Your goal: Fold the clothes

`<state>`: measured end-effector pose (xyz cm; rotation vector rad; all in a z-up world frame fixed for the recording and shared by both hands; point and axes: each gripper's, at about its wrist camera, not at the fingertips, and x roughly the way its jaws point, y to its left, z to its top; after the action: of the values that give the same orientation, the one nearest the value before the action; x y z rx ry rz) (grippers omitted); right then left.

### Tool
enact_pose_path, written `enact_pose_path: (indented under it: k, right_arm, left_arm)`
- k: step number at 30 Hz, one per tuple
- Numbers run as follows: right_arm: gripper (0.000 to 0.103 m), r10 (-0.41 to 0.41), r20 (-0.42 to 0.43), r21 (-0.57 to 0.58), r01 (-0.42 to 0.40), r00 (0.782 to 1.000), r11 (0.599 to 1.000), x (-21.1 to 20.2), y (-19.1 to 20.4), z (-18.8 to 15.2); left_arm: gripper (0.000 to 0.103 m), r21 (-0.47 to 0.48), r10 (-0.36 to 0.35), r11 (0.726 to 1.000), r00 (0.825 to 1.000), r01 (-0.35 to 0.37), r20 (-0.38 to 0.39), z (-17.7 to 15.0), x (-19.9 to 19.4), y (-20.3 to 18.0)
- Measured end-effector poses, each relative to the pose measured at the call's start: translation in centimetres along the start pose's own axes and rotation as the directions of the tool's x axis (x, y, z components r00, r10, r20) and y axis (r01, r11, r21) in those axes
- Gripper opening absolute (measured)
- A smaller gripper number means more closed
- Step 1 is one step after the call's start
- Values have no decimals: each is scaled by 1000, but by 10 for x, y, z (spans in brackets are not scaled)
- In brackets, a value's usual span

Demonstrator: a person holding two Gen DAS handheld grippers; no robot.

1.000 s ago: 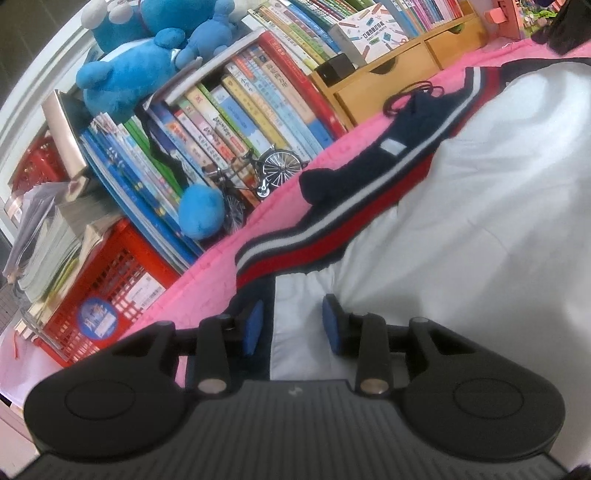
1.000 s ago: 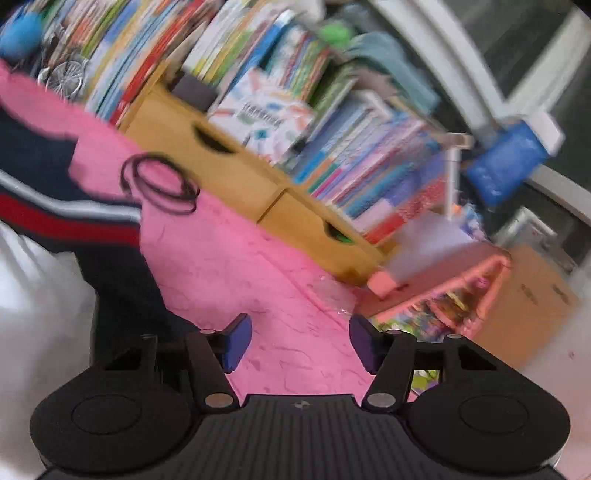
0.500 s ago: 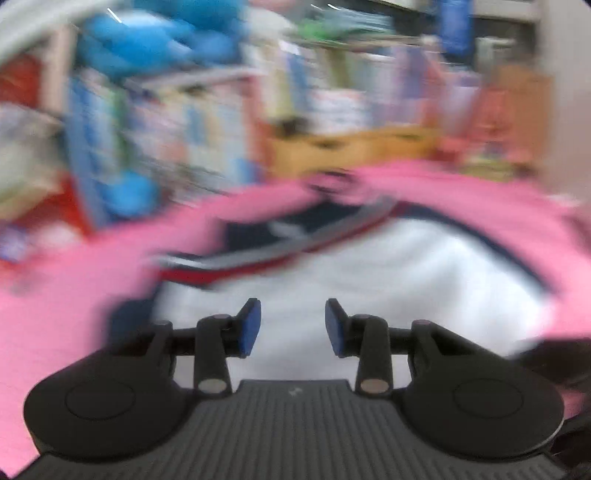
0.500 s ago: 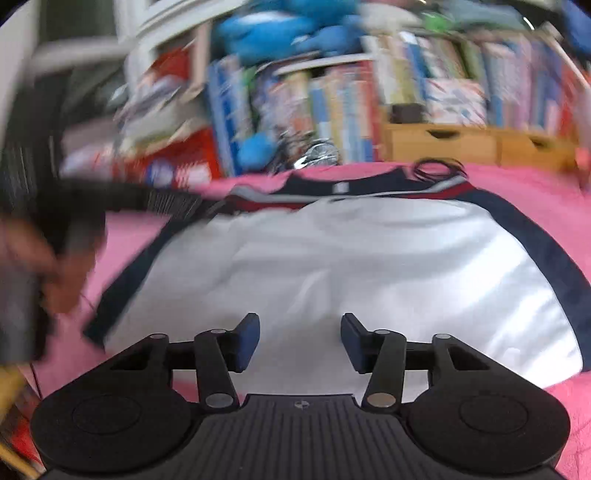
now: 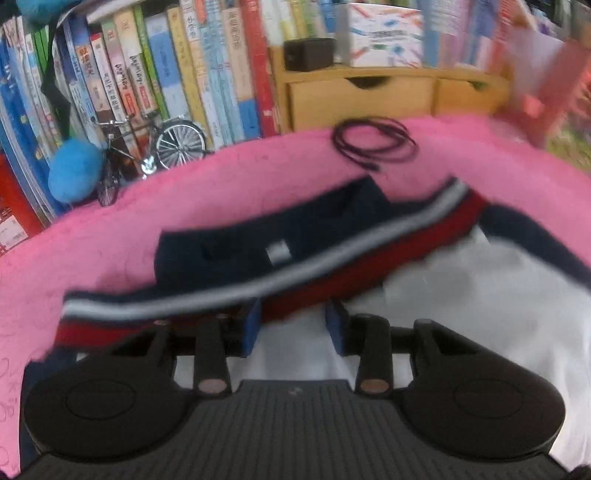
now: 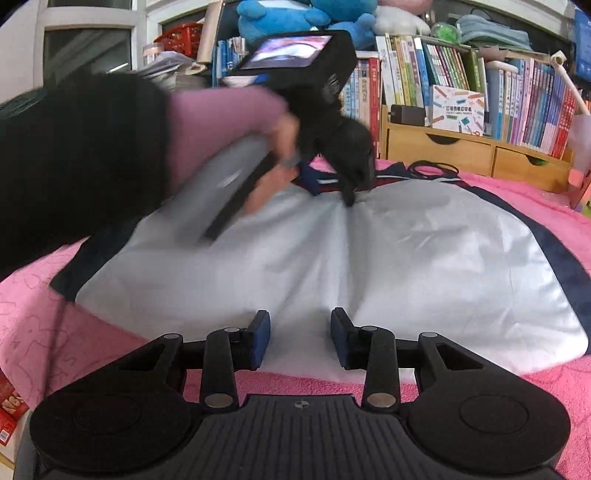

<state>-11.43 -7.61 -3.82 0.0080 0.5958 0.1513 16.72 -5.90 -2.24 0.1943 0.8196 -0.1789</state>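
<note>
— Pink blanket [image 6: 480, 384] all over the surface, right?
— Yes. White shirt [image 6: 406, 266] spread flat on top, filling most of the middle, with dark blue bands down both side edges.
— And at the far edge?
— Dark blue collar [image 5: 258, 236] there, with a white stripe and a red stripe [image 5: 332, 284] just below. Blurry in the left view.
— Left gripper [image 5: 293, 326]?
— Low over the shirt, just near the red stripe. Blue pads [image 5: 251, 328] apart, nothing between them. Seen from the right view too: left gripper [image 6: 349, 192] tipped down with its tips at the cloth below the collar. Touching or not? Cannot tell.
— Held by what?
— By a hand [image 6: 280, 147], coming out of a purple sleeve [image 6: 221, 125] under a black one. All smeared.
— Right gripper [image 6: 300, 339]?
— At the near edge of the shirt, over the hem. Pads [image 6: 258, 341] wide apart, holding nothing.
— Anything else on the blanket?
— Black cable [image 5: 373, 146] coiled near the far edge, past the collar, not touching.
— Behind all that?
— Rows of books [image 5: 177, 74], wooden drawers [image 5: 369, 96], small toy bicycle [image 5: 155, 144] beside a blue ball [image 5: 75, 171]. Blue plush toys [image 6: 291, 18] up on top.
</note>
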Motion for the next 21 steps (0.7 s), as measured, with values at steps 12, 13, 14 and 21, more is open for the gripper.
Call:
enact_pose_path:
  k: [12, 13, 14, 21]
  right_arm:
    - [37, 11, 108, 111, -23, 994, 994, -14, -12, 8]
    - [37, 11, 92, 117, -22, 996, 993, -11, -10, 7]
    - [37, 12, 75, 123, -21, 997, 992, -8, -9, 6]
    - [34, -11, 32, 141, 7, 999, 990, 4, -7, 1]
  left_arm:
    - [34, 58, 15, 998, 997, -20, 78, -30, -95, 6]
    - [35, 79, -15, 997, 998, 10, 66, -39, -109, 4]
    - [35, 98, -44, 994, 998, 40, 40, -47, -117, 2]
    - [36, 139, -120, 978, 967, 154, -223, -90, -116, -20]
